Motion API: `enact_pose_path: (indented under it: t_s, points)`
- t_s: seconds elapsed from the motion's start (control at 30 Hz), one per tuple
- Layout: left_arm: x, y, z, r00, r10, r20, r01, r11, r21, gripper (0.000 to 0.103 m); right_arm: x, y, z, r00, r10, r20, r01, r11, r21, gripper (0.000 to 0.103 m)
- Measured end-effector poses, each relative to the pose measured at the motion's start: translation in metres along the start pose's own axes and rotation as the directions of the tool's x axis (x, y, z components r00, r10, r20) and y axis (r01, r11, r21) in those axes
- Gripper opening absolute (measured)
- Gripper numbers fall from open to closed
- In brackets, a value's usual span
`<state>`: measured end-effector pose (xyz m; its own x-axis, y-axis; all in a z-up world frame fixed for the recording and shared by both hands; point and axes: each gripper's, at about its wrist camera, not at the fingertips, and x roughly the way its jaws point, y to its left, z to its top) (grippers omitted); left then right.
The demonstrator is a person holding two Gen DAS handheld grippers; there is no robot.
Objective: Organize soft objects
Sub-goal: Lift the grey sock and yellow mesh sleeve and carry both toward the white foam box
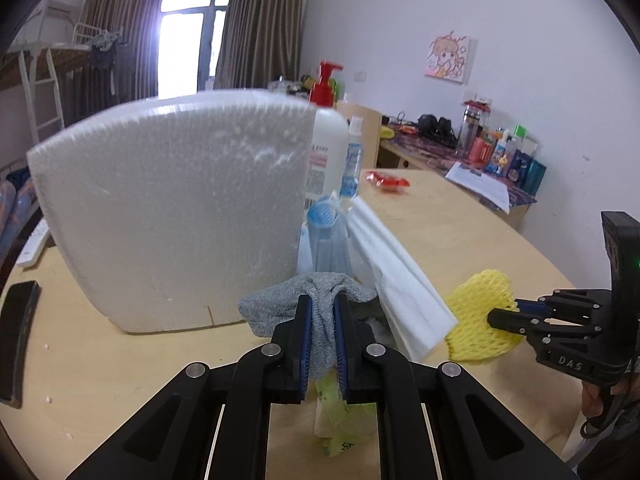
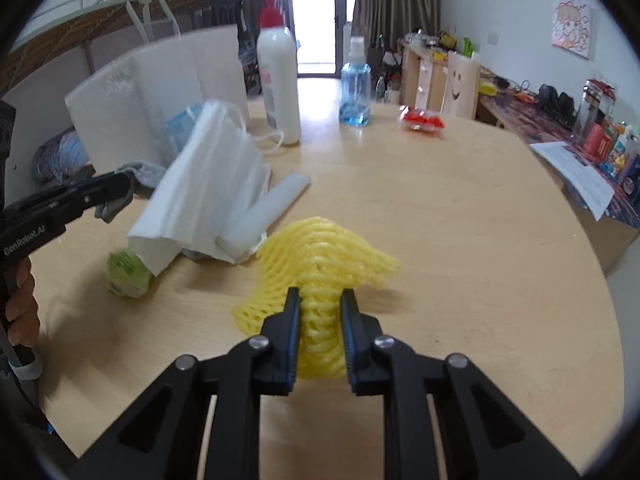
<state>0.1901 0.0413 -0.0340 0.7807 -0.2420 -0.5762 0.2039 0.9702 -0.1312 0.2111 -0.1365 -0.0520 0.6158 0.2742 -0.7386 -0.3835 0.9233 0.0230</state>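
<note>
While curtains hang behind, clutter tops wooden table [image 2: 460,216].

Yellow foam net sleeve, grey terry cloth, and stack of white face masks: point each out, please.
Yellow foam net sleeve [image 2: 320,256]: right wrist view, on the mesh ahead of the tongs.
Grey terry cloth [image 1: 320,316]: left wrist view, on the fold pinched between the tongs.
Stack of white face masks [image 2: 208,168]: right wrist view, on its top layer.
</note>
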Motion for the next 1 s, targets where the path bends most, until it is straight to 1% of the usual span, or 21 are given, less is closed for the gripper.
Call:
enact_pose_path:
  t_s: [0.23,0.47,0.7,1.0]
  points:
    - [-0.028,-0.008,0.004,0.998,0.017,0.067,-0.018,1.0,0.014,0.011,-0.032,-0.001,-0.004,0.997,-0.001,0.08,-0.001,1.0,0.024,0.022]
    - [-0.057,-0.023,0.006,0.99,0.04,0.133,-0.045,0.998,0.037,0.011,-0.058,-0.001,-0.008,0.988,0.008,0.154,-0.012,1.0,0.028,0.022]
    - [-0.08,-0.034,0.004,0.983,0.052,0.175,-0.063,0.997,0.053,0.011,-0.083,0.002,-0.015,0.975,0.005,0.22,-0.011,1.0,0.028,0.022]
    - [-0.119,-0.045,-0.005,0.971,0.07,0.228,-0.087,0.994,0.064,0.011,-0.117,0.011,-0.031,0.952,0.011,0.305,-0.019,0.999,0.026,0.022]
